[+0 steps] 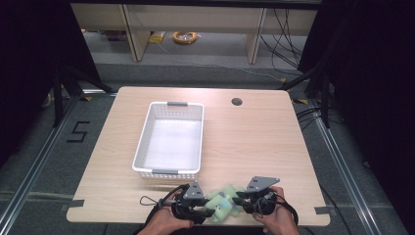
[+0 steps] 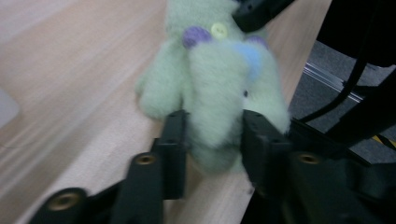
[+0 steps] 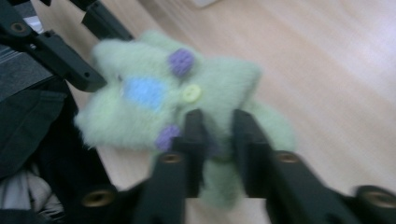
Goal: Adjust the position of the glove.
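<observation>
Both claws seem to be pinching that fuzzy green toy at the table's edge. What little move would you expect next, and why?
Probably a short lift straight up. The left gripper and the right gripper each have their jaws closed on a limb of the green plush toy, which lies at the table's near edge. The white basket stands just beyond, a likely destination, though that is a guess.

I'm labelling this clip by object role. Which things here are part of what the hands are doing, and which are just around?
In play:
- green plush toy, pinched by both grippers
- left gripper, shut on one limb
- right gripper, shut on another part
- white basket, empty, probably the toy's destination

Just around:
- table
- round hole in the tabletop
- yellow coil on the floor beyond
</observation>
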### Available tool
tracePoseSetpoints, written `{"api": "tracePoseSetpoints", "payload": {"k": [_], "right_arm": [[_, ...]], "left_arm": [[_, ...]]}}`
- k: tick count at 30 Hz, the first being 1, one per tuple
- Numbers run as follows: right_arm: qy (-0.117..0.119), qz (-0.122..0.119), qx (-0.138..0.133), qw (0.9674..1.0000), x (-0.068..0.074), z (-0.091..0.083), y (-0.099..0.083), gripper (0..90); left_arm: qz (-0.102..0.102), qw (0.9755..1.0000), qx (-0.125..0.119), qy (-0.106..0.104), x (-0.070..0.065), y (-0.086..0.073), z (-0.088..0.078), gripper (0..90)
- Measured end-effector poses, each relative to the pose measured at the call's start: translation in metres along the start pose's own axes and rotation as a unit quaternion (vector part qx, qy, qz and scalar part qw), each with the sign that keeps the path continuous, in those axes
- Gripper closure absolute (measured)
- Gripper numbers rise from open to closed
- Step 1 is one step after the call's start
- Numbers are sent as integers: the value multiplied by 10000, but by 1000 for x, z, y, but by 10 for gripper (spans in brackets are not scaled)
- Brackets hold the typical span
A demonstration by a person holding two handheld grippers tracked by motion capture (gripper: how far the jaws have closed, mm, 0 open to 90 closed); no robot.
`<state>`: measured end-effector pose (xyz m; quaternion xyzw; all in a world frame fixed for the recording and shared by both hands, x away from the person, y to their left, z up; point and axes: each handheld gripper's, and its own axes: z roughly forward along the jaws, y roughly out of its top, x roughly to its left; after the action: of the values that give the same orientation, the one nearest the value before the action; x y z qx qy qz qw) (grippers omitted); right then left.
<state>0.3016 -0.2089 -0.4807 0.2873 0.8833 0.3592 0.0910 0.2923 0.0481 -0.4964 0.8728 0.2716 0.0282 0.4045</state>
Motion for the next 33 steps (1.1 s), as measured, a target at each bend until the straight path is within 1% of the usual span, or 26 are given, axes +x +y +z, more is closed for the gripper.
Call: {"api": "tracePoseSetpoints", "payload": {"k": [2,3,4,5,6,7,8,11,12,15,16,17,18,19,20,21,22,23,24,26,27,29,30,31,32,33], "right_arm": [[8,-88,-92,9999,1,-5,3,863],[-31,-131,-193,9997,3,-7,5,868],[-58,-210,-233,9995,4,-9,7,871],[-39,-236,-258,9994,6,-11,10,873],[-53,-297,-281,9992,5,-13,12,875],[-47,-240,-258,9994,6,-14,16,876],[-91,-336,-305,9989,4,-14,18,877],[-65,-443,-300,9985,0,-14,29,878],[-17,-509,-298,9983,-2,-13,33,879],[94,-738,-305,9968,-7,-6,47,881],[269,-856,-289,9956,-10,-1,54,881],[395,-761,-184,9961,-10,4,59,882],[445,-797,-134,9957,-12,6,62,882],[549,-913,-95,9943,-14,12,66,884],[620,-914,-8,9939,-15,19,70,884],[620,-914,-8,9939,-15,19,70,884],[686,-1006,87,9925,-16,25,73,885],[711,-986,184,9924,-15,29,76,886],[746,-1067,212,9913,-15,35,78,887],[848,-1172,298,9890,-14,41,82,889],[970,-1195,317,9876,-13,46,84,900],[1013,-1226,320,9868,-14,49,85,900],[987,-1153,356,9878,-13,49,84,900],[1058,-1211,355,9863,-13,52,82,900],[965,-1135,406,9880,-12,52,80,900],[980,-1167,353,9877,-12,52,78,887]], "left_arm": [[92,9999,36,24,0,1,-4,736],[-34,10000,-71,1,-2,1,-4,754],[-55,9999,-119,-7,-4,2,-5,762],[-30,9999,-122,-9,-5,3,-7,769],[97,9999,-120,6,-5,4,-10,772],[-103,9996,-236,-77,-9,4,-10,774],[-26,9997,-236,-90,-10,6,-14,774],[-195,9984,-449,-277,-20,8,-19,774],[-107,9985,-454,-274,-22,10,-21,774],[-153,9978,-552,-340,-31,12,-18,774],[-67,9985,-447,-315,-30,13,-17,774],[-83,9980,-503,-361,-31,13,-15,774],[-198,9980,-485,-358,-33,14,-12,774],[-198,9980,-485,-358,-33,14,-12,774],[-139,9985,-386,-351,-32,14,-9,774],[-214,9979,-451,-402,-33,15,-6,774],[-131,9983,-418,-391,-32,16,-3,775],[-276,9983,-364,-376,-33,16,1,774],[-182,9983,-373,-416,-31,17,3,775],[-265,9980,-361,-449,-31,19,8,775],[-389,9972,-391,-499,-34,20,14,774],[-407,9971,-337,-550,-35,20,17,767],[-407,9971,-337,-550,-35,20,17,759],[-445,9971,-281,-550,-36,18,20,744],[-403,9975,-221,-530,-35,16,20,738],[-443,9969,-240,-602,-34,15,21,723]]}}
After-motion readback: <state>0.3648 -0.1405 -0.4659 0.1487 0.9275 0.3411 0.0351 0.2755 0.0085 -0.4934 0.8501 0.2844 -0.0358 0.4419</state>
